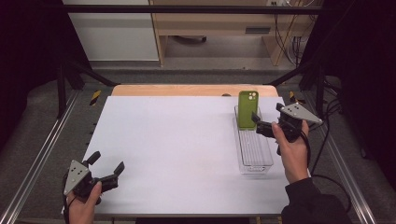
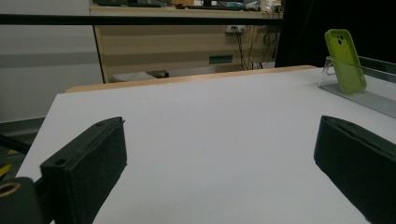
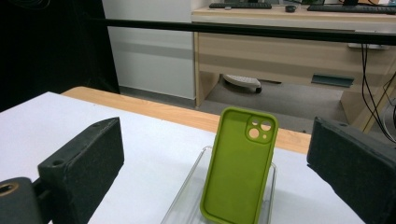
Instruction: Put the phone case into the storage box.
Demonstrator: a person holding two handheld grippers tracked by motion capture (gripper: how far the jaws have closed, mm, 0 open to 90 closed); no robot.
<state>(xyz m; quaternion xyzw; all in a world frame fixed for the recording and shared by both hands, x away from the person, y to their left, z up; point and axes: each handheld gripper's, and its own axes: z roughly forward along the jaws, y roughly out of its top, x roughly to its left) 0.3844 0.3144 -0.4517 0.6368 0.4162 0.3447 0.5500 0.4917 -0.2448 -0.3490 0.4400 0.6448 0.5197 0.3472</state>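
Behind the bench [image 1: 177,140] stood a pale wooden desk with cables hanging at its right end, and dark curtains closed in both sides. The white top carried just a clear plastic tray [image 1: 254,161] near its right edge, lying lengthwise away from the person. A green phone case [image 1: 247,108] stood almost upright in the tray's far end, leaning back against the far wall, its camera cut-out at the top.

The step in hand looked like reaching for the case with the right hand-held gripper [image 1: 264,125]. To do it well, the jaws should probably come in level, straddle the case across its two long edges and close about halfway up, clear of the tray's wall. A soft case may flex, so a gentle, centred squeeze seems wise, followed by a straight lift that does not drag the light tray along.

The right hand-held gripper hovered just beside the case, over the tray's right rim. Its jaws stood wide apart with the case [image 3: 239,165] framed between them, held nothing and touched nothing.

The left hand-held gripper [image 1: 108,168] waited at the bench's near left corner, well apart from the tray. Its jaws were likewise spread wide and empty over the bare top.
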